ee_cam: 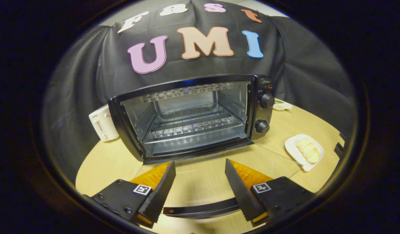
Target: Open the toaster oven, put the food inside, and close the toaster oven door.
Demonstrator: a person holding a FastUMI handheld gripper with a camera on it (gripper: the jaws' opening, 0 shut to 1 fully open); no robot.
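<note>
Two black fingers (154, 191) with jagged inner edges and orange sides stick out from the gripper (200, 188), and they are spread wide apart with nothing squeezed between them. Low down between the fingers is the black handle (203, 210) of the toaster oven door, and the door (200, 177) lies flat and open, so clear that the table shows through the glass. Just beyond the fingers sits the black toaster oven (190, 113) with its mouth wide open. Inside it you can see a wire rack (190, 122) and shiny metal walls. Two round knobs (267, 100) sit one above the other on its right side. The oven stands on a light wooden table (109, 162) with a smooth top. To the right of the oven, well apart from it, is a white plate (292, 151) with the food (307, 150) on it, some pale yellow pieces in a row. A small white dish (282, 105) sits farther back by the oven's right side. A white toaster (102, 125) stands just beside the oven's left side. A black cloth (80, 91) hangs all around behind the table.
</note>
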